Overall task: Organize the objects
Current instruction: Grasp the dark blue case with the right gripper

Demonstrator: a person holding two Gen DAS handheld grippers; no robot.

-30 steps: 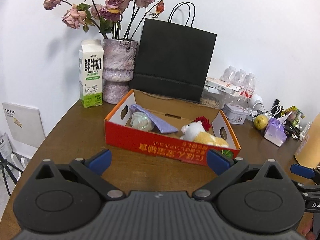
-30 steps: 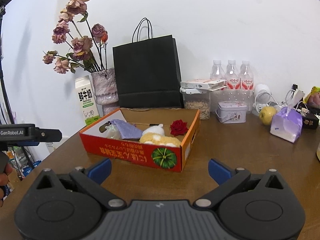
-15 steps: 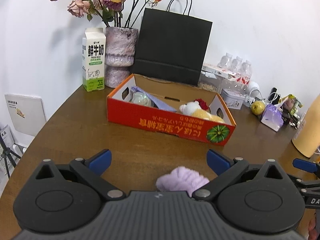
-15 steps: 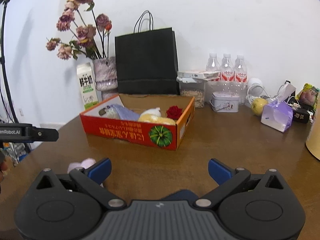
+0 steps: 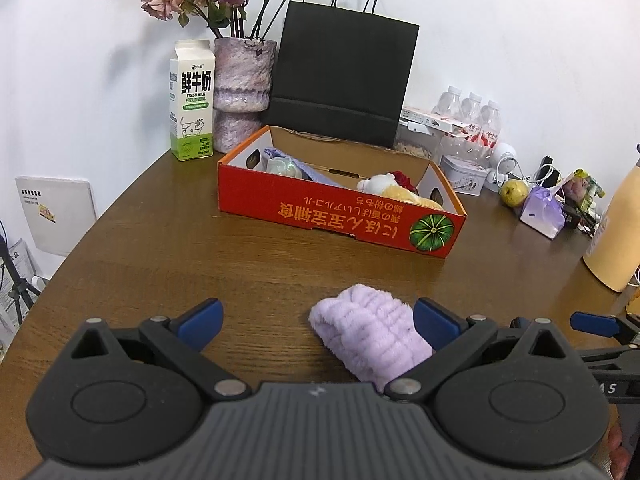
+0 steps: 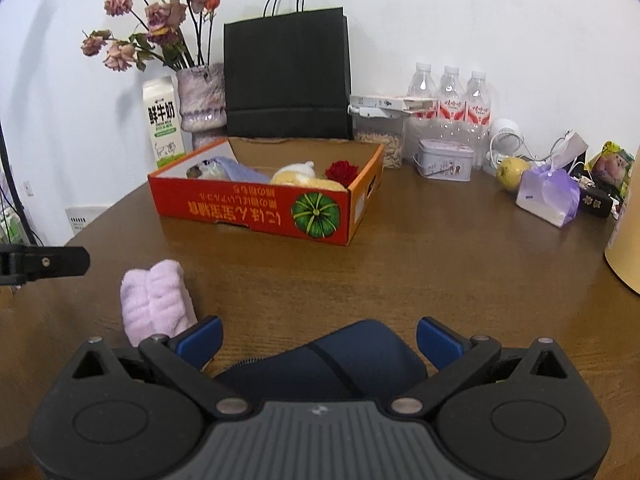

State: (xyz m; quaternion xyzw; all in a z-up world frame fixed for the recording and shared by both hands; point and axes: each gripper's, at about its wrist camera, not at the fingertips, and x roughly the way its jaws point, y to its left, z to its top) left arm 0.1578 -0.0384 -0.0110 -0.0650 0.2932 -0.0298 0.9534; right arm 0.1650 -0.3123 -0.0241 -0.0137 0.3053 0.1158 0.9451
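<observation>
An orange cardboard box [image 5: 340,216] [image 6: 256,216] sits mid-table, holding a plush toy [image 5: 394,192], a red flower [image 6: 341,171] and a lilac cloth [image 6: 236,168]. A fluffy lilac towel roll [image 5: 370,338] [image 6: 156,302] lies on the wood in front of it. My left gripper [image 5: 316,318] is open, with the towel just inside its right finger. My right gripper [image 6: 318,338] is open above a dark blue pouch [image 6: 340,362] lying between its fingers.
Along the wall stand a milk carton [image 5: 191,100], a vase of dried roses [image 5: 242,92], a black paper bag [image 5: 340,76], water bottles [image 6: 450,96], a tin [image 6: 444,158], a pear [image 6: 512,172] and a purple tissue pack [image 6: 548,194]. A tan container [image 5: 618,232] stands at the right edge.
Both grippers pulled back from the box. The lilac towel came into the left view and the blue pouch into the right view; both stay open.
</observation>
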